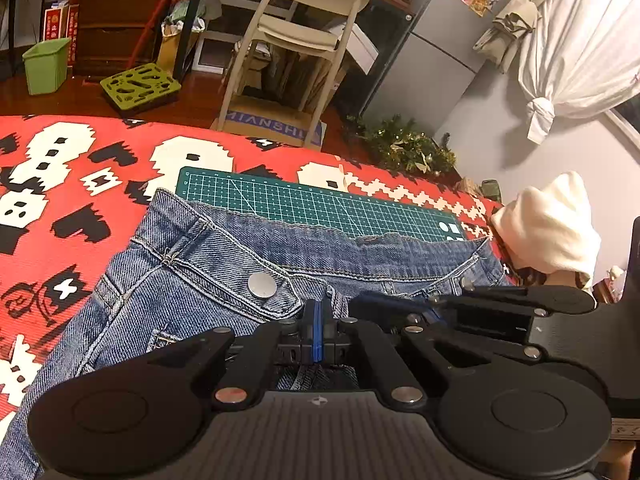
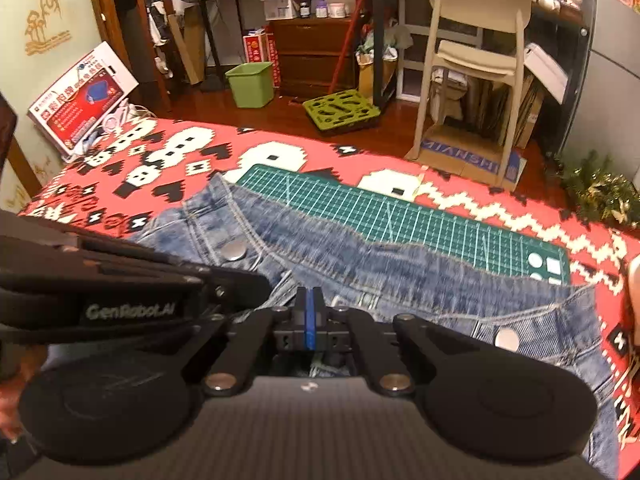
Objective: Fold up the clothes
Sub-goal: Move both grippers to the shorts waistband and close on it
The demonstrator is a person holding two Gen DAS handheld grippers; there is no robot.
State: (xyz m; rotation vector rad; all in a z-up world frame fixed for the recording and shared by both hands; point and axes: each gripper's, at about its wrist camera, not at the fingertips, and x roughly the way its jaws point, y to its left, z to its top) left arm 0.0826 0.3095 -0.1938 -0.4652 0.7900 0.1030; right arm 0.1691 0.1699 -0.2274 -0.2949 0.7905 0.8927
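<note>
jeans [image 2: 400,280] blurred in right view; legs cut off at bottom; cutting mat [image 1: 320,204] near edge hidden under waistband.

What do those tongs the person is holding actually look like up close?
Both tongs are matte black plastic: the left tongs and right tongs each have two round discs at the base, angled link bars with silver rivets, and blue pads on the fingertips. A ribbed grey-black body sits beneath. Seen from the right wrist camera, the left tool's side reads "GenRobot.AI" in pale lettering. No cables are visible.
</note>
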